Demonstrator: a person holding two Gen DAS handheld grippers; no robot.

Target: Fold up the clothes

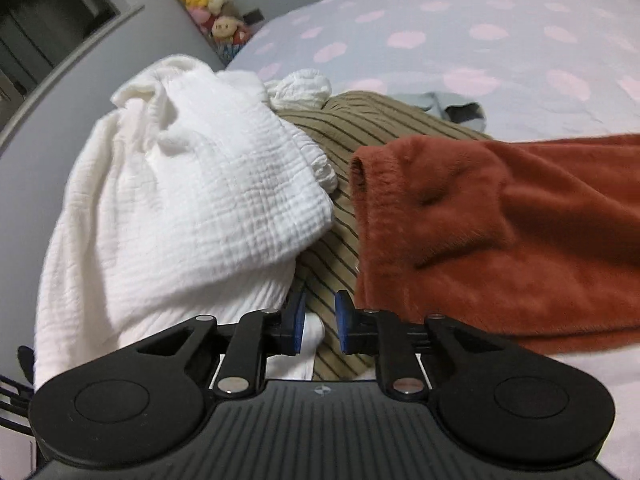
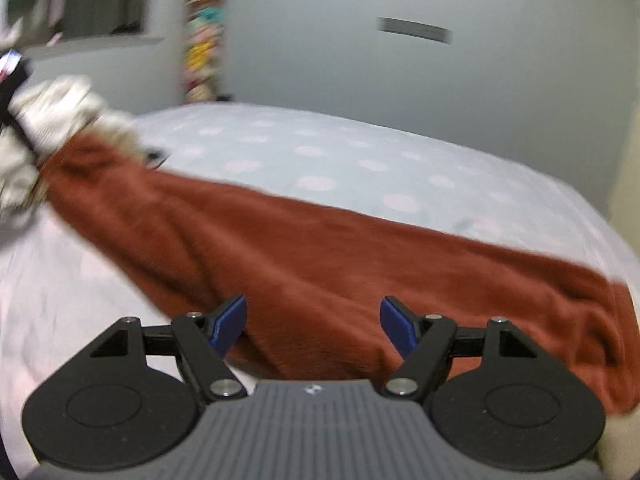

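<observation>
On a bed (image 1: 500, 40) with pink-dotted sheets, the left tongs (image 1: 320, 320) sit nearly clenched, blue pads pinching a fold of white cloth and olive striped fabric at the near edge of a laundry heap. At ten o'clock from those tongs rises a crinkled white garment (image 1: 200, 184); at twelve, an olive striped garment (image 1: 340, 248) lies under it; at two, a rust-red fleece garment (image 1: 500, 232) stretches off to the right. Beyond, at one o'clock, a small pale blue item (image 1: 444, 106) rests on the sheet. The right tongs (image 2: 314, 326) stand released, pads wide apart just above the fleece, which runs from nine o'clock to four o'clock across that blurred view. Far off at eleven o'clock, soft toys (image 1: 208, 4) line a grey wall.
</observation>
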